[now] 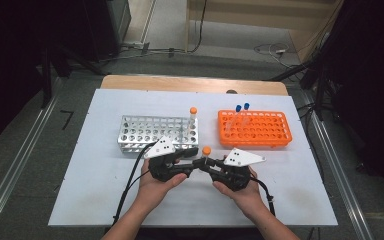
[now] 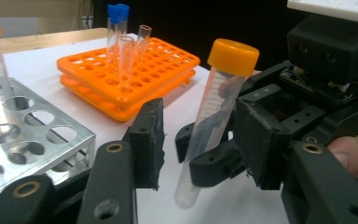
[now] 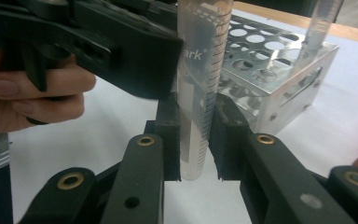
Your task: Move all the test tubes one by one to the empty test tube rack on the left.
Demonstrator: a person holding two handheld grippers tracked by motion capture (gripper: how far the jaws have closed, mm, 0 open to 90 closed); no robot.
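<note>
Meanwhile, near the front edge of the white table (image 1: 105, 200), the person's two hands held their grippers tip to tip, just in front of the metal tube rack (image 1: 152, 132). The right gripper (image 1: 207, 162) was clamped on a clear, graduated centrifuge tube (image 1: 206, 154) with an orange screw cap (image 2: 233, 56); in the right gripper view its two black pads (image 3: 170, 140) pressed the tube's lower body from both sides, with the rounded bottom hanging just below them and clear of the table. The tube stood nearly upright, leaning a little, cap uppermost. The left gripper (image 1: 192, 162) was part open around the same tube: in the left gripper view its pads (image 2: 151, 140) stood on either side of the tube with a gap showing on the near side, so no firm hold by it could be told. One of its jaws crossed in front of the tube's upper part in the right gripper view. A second orange-capped tube (image 1: 192, 120) stood upright in a hole near the right end of the metal rack, touching nothing else. Farther right, well apart from the hands, an orange plastic rack (image 1: 255, 129) held two blue-capped tubes (image 1: 242, 111) at its back left corner, with uncapped clear tubes (image 2: 133, 56) beside them. A grey three-cornered plate sat on top of each gripper, and black cables (image 1: 130, 175) trailed from them toward the front edge of the table.
</note>
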